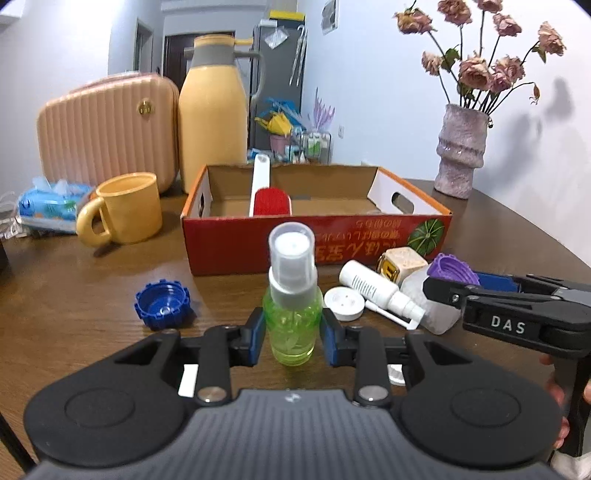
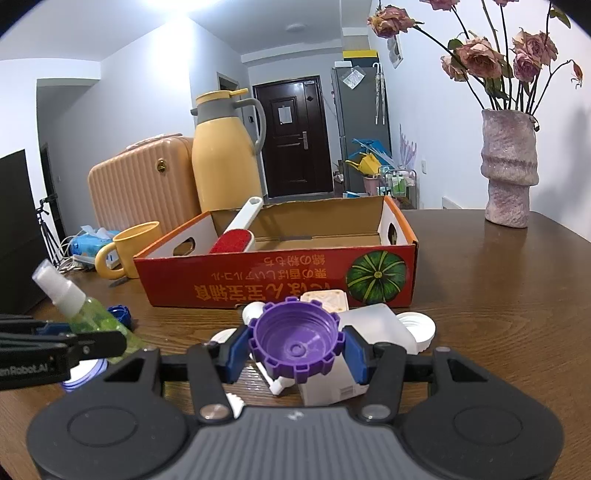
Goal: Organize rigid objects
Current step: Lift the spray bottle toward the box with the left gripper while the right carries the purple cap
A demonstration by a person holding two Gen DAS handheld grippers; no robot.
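Near the red cardboard box (image 1: 258,243), left gripper (image 1: 291,334) clamps a green spray bottle (image 1: 291,314); right gripper (image 2: 295,350) clamps a purple ridged plastic cap (image 2: 295,341).

We are looking at evenly bright indoor pictures. A ceiling light (image 2: 168,7) is blowing out to white glare at the top of the right wrist view. The flowers (image 1: 487,70) are casting soft grey shadows on the wall. Fisheye distortion is bending the edges, corners are darkening, and everything is staying fairly sharp.
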